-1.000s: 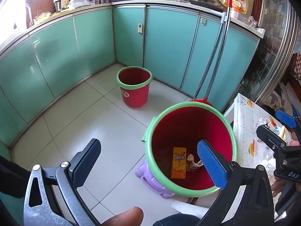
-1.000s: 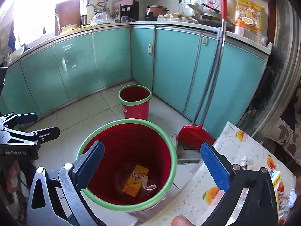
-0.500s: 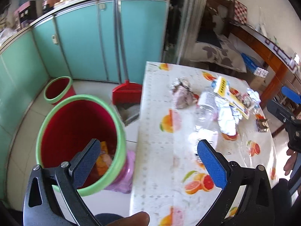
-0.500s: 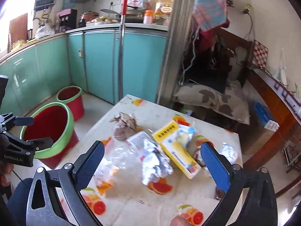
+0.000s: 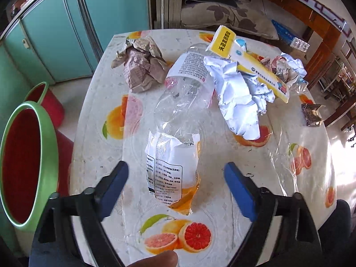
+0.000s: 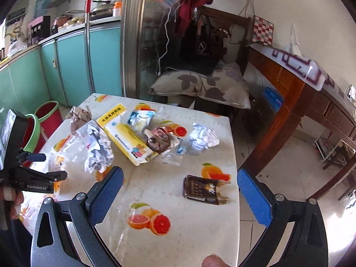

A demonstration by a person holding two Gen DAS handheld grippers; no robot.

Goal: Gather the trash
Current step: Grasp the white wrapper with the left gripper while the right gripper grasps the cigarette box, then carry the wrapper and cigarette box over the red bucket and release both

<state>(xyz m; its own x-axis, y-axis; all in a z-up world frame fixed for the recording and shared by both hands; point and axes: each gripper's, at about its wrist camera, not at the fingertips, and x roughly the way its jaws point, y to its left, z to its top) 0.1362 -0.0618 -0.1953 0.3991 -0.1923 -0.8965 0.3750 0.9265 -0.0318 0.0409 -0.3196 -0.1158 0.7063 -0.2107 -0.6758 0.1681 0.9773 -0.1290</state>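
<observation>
Trash lies on a table with a fruit-print cover [image 5: 106, 146]. My left gripper [image 5: 175, 178] is open, its jaws on either side of the near end of a crushed clear plastic bottle [image 5: 178, 115]. Beyond lie a crumpled brown paper [image 5: 140, 66], crumpled silver foil [image 5: 235, 93] and a yellow box [image 5: 251, 66]. My right gripper [image 6: 178, 184] is open above the table, just before a flattened dark packet [image 6: 202, 189]. A foil ball [image 6: 202, 138] and a brown wrapper [image 6: 158, 140] lie farther back. The left gripper also shows in the right wrist view [image 6: 44, 166].
A red bin with a green rim [image 5: 29, 155] stands on the floor left of the table, a smaller red bucket [image 5: 44, 98] behind it. Teal cabinets [image 5: 55, 29] line the wall. A cushion [image 6: 200, 86] and a wooden desk [image 6: 289, 82] stand behind and to the right of the table.
Both grippers swung right from the red bin to the table. The left one has closed in around the clear bottle. The right one now faces the dark packet.
</observation>
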